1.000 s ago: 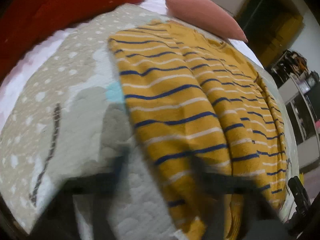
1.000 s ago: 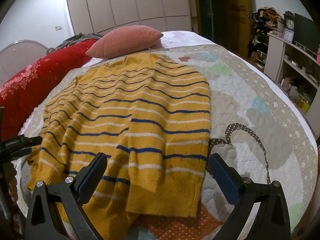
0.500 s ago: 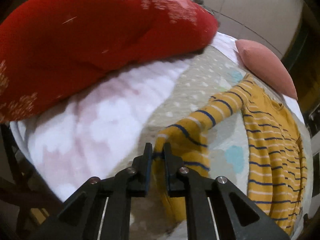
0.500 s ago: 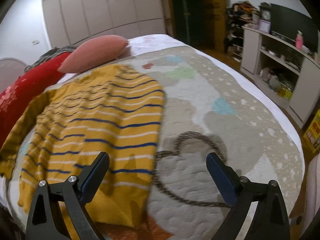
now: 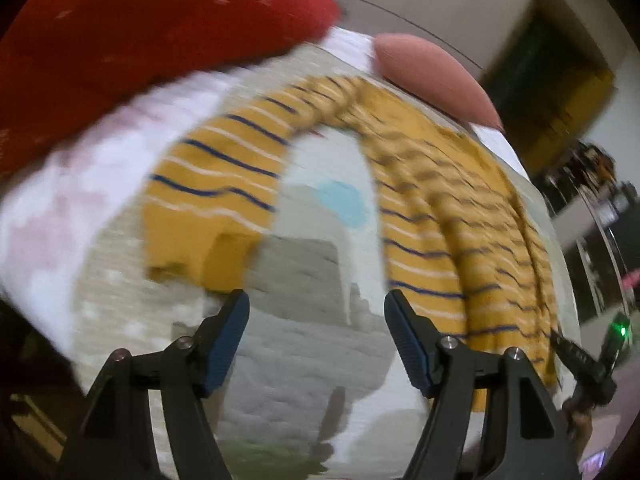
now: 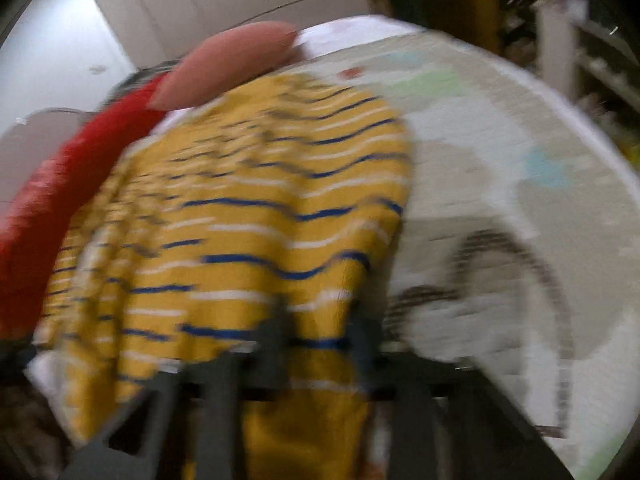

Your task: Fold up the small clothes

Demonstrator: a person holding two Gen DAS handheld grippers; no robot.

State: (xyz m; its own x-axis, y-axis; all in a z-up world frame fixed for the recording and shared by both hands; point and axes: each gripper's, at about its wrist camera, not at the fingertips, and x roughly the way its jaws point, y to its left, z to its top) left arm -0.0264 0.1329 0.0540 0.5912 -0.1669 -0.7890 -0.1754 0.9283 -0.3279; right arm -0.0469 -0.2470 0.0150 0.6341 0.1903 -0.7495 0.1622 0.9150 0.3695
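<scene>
Nearest in the left wrist view, the left claw [image 5: 316,344] has its jaws apart and opening, with only the quilt [image 5: 304,344] between them; half a second ago it was pinched on the cuff of the sleeve [image 5: 216,196], which now lies let go on the quilt just beyond the left finger, stretched out and curving back to the body of the sweater [image 5: 452,216]. A second ago that sleeve was not spread out on this side. The sweater, yellow with blue and white stripes, lies flat on the bed, its body to the right of the claw and its sleeve to the left, with a bare patch of quilt between. At the right edge of this view the right claw shows small at the sweater's near corner. In the right wrist view, much blurred, the right claw [image 6: 320,336] has closed from wide open to clamped on the sweater's [image 6: 256,216] near hem, close to its right edge, and the cloth hangs below the fingers; half a second ago the jaws stood wide over the quilt [image 6: 500,184] beside the hem. Farther off, a red blanket [image 5: 132,36] lies along the bed's left side, and a pink pillow [image 5: 432,76] rests at the head, touching the sweater's collar end.
</scene>
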